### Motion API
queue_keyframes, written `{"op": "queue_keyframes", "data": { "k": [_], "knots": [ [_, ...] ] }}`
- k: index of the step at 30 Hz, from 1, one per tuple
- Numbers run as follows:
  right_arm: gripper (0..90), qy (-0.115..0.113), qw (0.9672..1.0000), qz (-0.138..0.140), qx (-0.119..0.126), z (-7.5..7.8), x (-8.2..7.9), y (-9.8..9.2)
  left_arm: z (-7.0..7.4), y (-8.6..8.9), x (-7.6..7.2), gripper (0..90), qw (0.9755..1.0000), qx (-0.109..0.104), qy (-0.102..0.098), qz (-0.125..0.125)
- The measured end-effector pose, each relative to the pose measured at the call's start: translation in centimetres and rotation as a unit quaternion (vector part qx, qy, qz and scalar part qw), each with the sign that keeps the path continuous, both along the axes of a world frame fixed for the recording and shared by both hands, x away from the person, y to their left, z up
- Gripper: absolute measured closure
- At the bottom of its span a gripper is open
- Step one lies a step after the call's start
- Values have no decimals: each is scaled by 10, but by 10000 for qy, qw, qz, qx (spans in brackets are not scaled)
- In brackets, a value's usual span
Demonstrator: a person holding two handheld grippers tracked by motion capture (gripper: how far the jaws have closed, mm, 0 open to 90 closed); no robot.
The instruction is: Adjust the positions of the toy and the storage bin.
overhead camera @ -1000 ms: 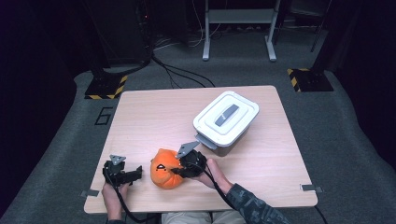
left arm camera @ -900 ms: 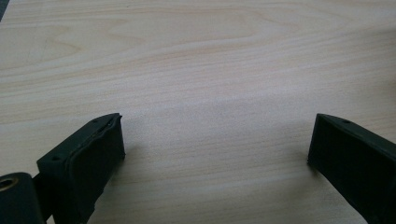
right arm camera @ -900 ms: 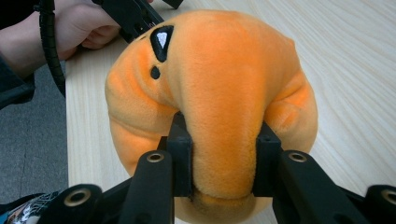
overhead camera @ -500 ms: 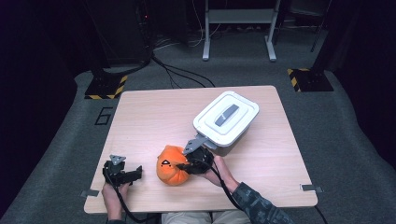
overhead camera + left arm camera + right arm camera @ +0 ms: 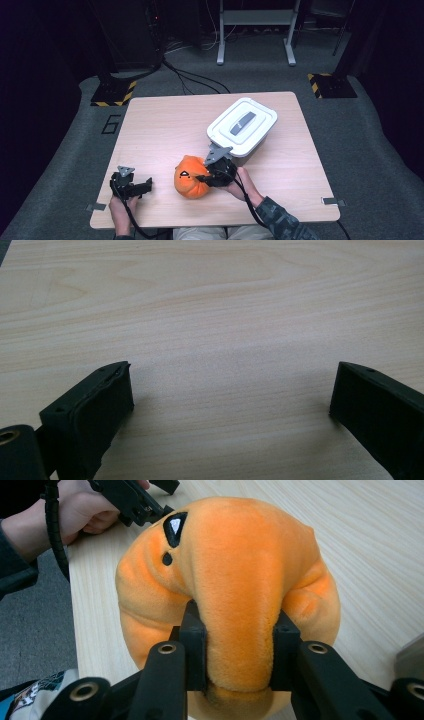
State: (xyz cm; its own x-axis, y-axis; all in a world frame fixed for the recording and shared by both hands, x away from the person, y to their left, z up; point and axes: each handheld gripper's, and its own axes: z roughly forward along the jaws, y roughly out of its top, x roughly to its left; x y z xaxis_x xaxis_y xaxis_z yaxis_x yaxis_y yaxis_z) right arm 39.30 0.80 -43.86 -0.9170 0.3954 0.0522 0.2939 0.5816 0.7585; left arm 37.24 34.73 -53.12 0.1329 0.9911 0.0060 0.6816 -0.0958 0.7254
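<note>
The right gripper (image 5: 204, 176) pinches a fold of the orange plush pumpkin (image 5: 190, 176) between its closed jaws, holding it just in front of the white lidded box (image 5: 243, 125) on the wooden table (image 5: 160, 125). The left gripper (image 5: 142, 186) rests on the table well to the pumpkin's left, jaws spread apart over bare wood.

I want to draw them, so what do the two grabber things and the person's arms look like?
Both the left gripper and the right gripper are black, each with a grey three-cornered plate on top and a black cable trailing back. Their jaws are chunky black blocks with ribbed faces. The person's right sleeve has a dark patterned print.
</note>
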Motion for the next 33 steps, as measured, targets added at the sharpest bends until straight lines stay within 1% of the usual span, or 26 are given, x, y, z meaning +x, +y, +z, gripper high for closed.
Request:
{"op": "queue_keyframes", "data": {
  "k": [4,6,8,16,19,22,23,24,25,27,31,33],
  "knots": [
    [681,26,10000,-12,-50,-2,-3,-6,0,0,0,32,10000,9,-11,-1],
    [680,-19,10000,-2,-50,-3,-3,-10,0,0,0,32,10000,0,-1,1],
    [680,19,10000,-61,-41,-4,-4,-14,0,0,0,32,10000,7,-10,-1],
    [677,31,9998,-185,-9,-5,-6,-35,0,0,0,32,10000,0,1,2],
    [677,73,9996,-253,-22,-6,-9,-42,0,0,0,32,10000,9,-9,0],
    [677,60,9996,-259,-43,-7,-10,-48,0,0,0,32,10000,-1,-1,3],
    [677,124,9994,-318,-37,-7,-12,-49,0,0,0,32,10000,0,-1,2],
    [677,83,9995,-296,-38,-8,-11,-51,0,0,0,32,10000,1,-1,2],
    [677,121,9993,-340,-31,-7,-12,-52,0,0,0,32,10000,1,-2,3],
    [677,112,9993,-353,-17,-8,-12,-56,0,0,0,32,10000,0,-1,1],
    [676,182,9989,-431,-6,-7,-14,-64,0,0,0,32,10000,2,-2,1],
    [676,180,9988,-451,-1,-7,-15,-67,0,0,0,32,10000,1,-2,2]
  ]
}}
